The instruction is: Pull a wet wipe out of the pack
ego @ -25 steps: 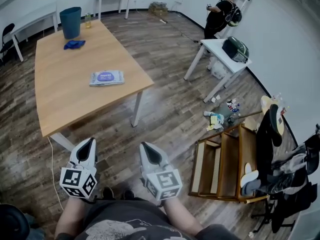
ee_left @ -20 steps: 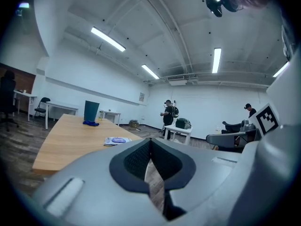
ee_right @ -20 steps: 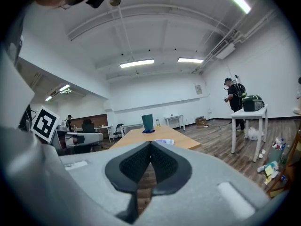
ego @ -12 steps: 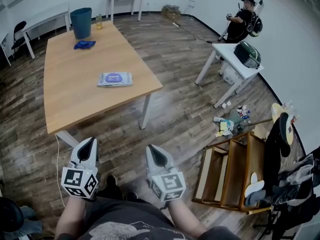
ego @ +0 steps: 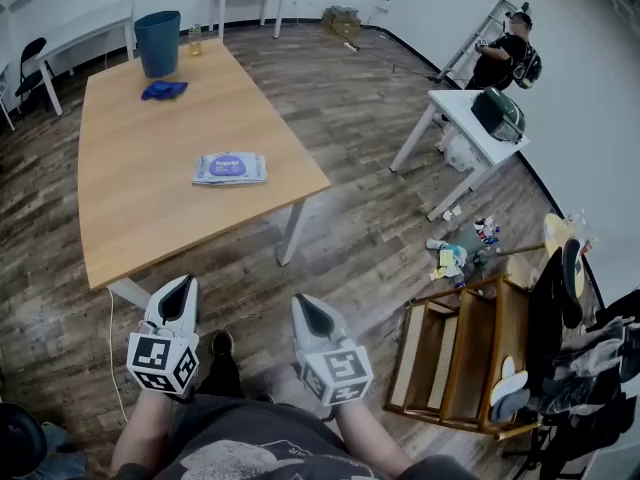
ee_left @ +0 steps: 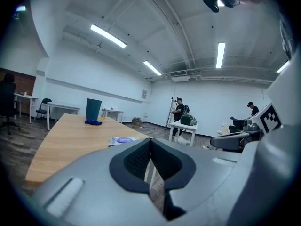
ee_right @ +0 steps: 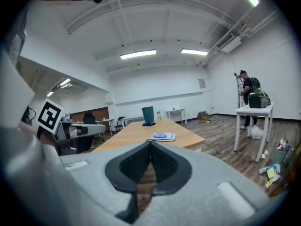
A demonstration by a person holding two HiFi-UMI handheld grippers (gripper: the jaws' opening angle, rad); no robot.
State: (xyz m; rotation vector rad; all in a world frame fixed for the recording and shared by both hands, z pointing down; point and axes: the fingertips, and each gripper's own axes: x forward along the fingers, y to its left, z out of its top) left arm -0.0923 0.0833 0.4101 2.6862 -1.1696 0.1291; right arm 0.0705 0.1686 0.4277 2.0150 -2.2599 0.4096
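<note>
I see the wipe pack (ego: 230, 168) flat on the tabletop (ego: 130, 208), its long axis left-right; my left gripper (ego: 180, 288) and right gripper (ego: 305, 308) are closed, empty.

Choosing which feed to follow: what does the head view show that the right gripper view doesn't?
Head view only: the marker cube on the right gripper, the person's shirt and a shoe. Right gripper view only: its jaws closed together, empty; ceiling lights. Both: the wet wipe pack on the wooden table, the blue bin, the left gripper.
</note>
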